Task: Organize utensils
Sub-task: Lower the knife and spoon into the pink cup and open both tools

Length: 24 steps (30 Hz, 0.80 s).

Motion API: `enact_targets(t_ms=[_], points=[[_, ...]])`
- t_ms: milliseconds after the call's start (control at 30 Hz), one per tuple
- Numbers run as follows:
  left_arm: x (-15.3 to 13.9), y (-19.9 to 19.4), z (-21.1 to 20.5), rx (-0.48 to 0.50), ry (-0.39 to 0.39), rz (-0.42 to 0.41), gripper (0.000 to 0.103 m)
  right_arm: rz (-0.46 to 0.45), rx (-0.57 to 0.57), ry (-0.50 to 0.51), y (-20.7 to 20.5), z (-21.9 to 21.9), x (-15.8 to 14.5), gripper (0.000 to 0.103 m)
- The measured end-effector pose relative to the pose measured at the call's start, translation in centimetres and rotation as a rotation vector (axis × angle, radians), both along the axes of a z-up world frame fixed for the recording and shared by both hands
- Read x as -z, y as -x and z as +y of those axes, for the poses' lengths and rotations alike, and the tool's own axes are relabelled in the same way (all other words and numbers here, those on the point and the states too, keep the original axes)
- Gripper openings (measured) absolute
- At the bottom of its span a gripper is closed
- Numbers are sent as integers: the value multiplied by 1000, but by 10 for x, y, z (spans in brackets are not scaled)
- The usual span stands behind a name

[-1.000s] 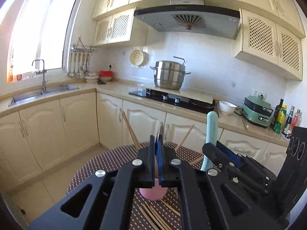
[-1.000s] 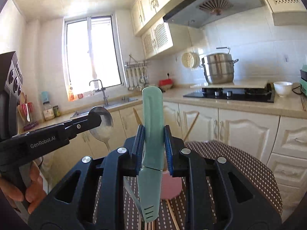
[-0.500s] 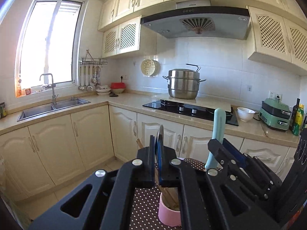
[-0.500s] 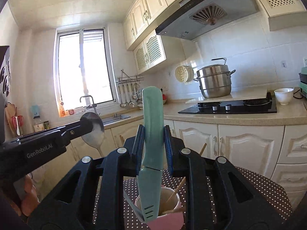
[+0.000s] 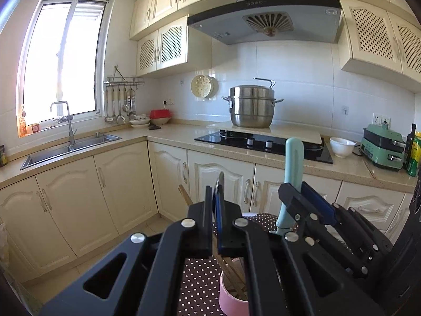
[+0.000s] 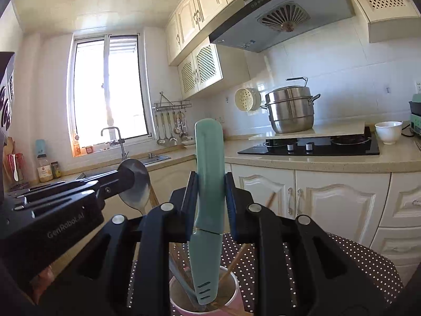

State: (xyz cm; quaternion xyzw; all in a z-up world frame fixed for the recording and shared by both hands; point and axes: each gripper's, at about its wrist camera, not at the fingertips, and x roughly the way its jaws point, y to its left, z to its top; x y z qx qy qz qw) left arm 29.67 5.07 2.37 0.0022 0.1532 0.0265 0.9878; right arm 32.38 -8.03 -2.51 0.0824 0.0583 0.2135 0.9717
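My right gripper (image 6: 209, 197) is shut on a teal sheathed knife (image 6: 208, 179), held upright. The knife's lower tip sits inside the mouth of a pink cup (image 6: 234, 297), which holds several wooden chopsticks (image 6: 236, 260). My left gripper (image 5: 218, 210) is shut on a metal spoon (image 5: 220, 184), seen edge-on here. In the right wrist view the spoon's bowl (image 6: 135, 184) sticks out past the left gripper (image 6: 123, 179), left of the knife and higher than the cup. The left wrist view has the cup (image 5: 231, 300) below its fingers, and the right gripper (image 5: 297, 197) with the knife (image 5: 293, 173) to the right.
The cup stands on a brown polka-dot tablecloth (image 6: 355, 260). Behind it run cream cabinets and a counter with a black hob (image 5: 263, 142), a steel pot (image 5: 251, 108), a white bowl (image 5: 342, 146) and a sink (image 5: 71, 147). A hand (image 6: 42, 276) holds the left gripper.
Both grippers have moved over the cup. The knife's tip has come down into the cup's mouth. The spoon has come closer to the knife. Loose chopsticks on the cloth have dropped out of view.
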Motion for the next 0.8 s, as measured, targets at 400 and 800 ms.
enact_targets(t_ms=[400, 800], points=[[16, -7, 10, 35, 99, 41, 20, 29, -10, 29, -1, 1, 3, 21], [19, 5, 16, 8, 119, 46, 42, 82, -20, 42, -2, 3, 6, 21]])
